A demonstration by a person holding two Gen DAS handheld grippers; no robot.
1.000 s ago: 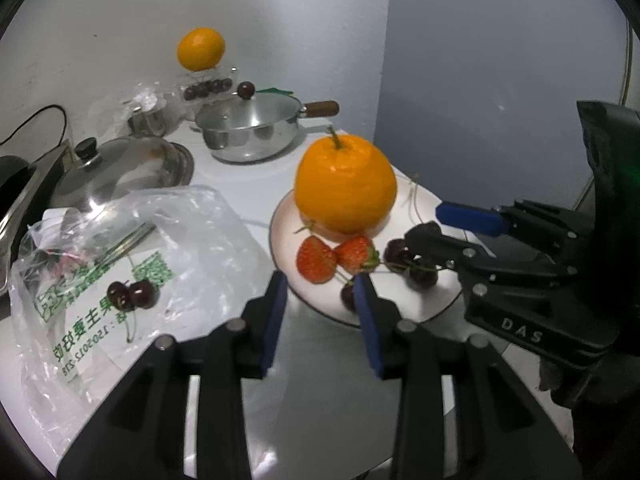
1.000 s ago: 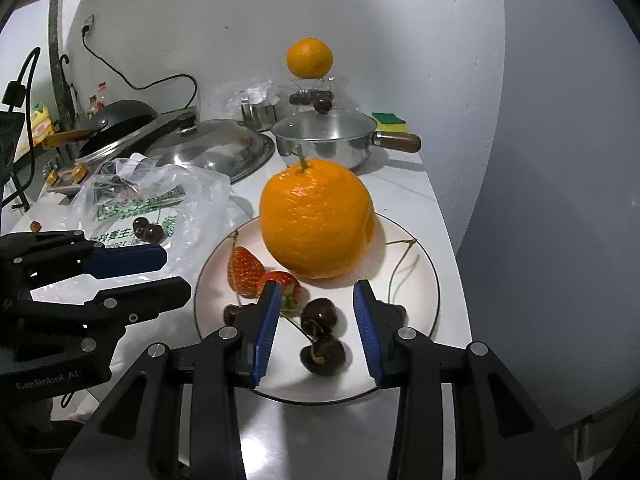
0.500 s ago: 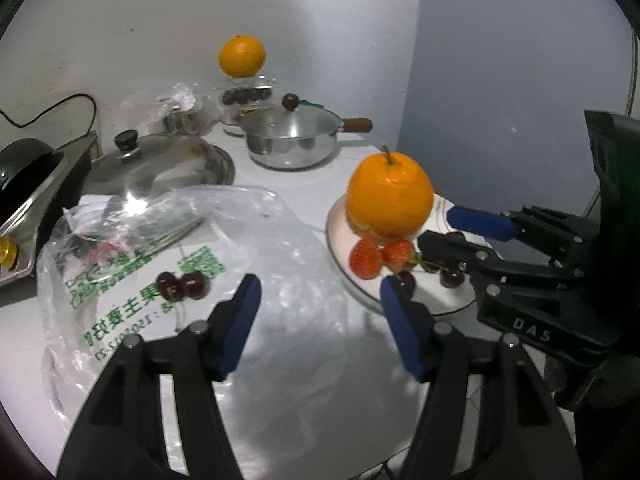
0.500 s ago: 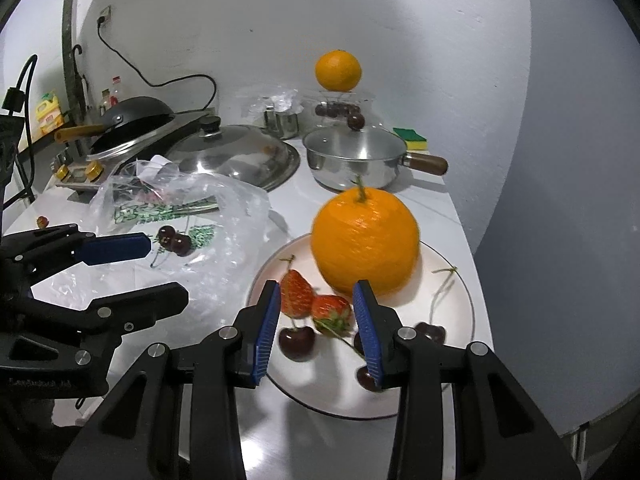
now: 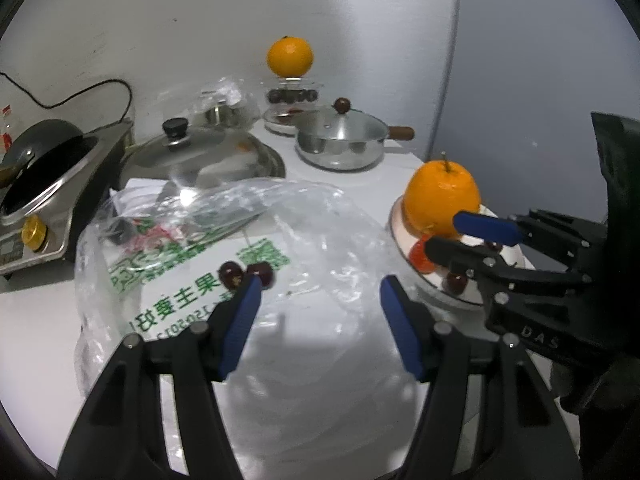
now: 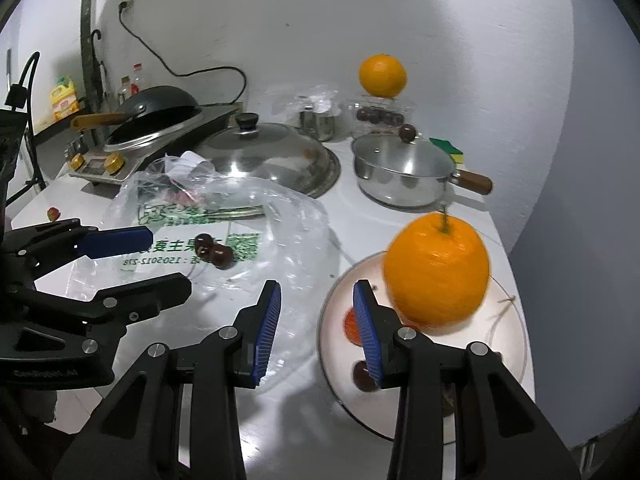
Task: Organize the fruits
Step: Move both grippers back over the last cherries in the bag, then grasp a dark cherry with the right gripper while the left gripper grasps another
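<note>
Hovering over the clear plastic bag (image 5: 320, 240), the left gripper (image 5: 320, 292) has its jaws spread wide and empty; two cherries (image 5: 248, 274) lie on the bag at its 11 o'clock. At its 3 o'clock, the right gripper (image 6: 316, 320) is parted too, beside the plate (image 6: 508, 320) bearing a large orange (image 6: 438, 272), strawberries and cherries

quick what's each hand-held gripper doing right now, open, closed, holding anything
Left hand-held gripper: open wide, holding nothing, above the plastic bag.
Right hand-held gripper: open, holding nothing, at the plate edge.
</note>
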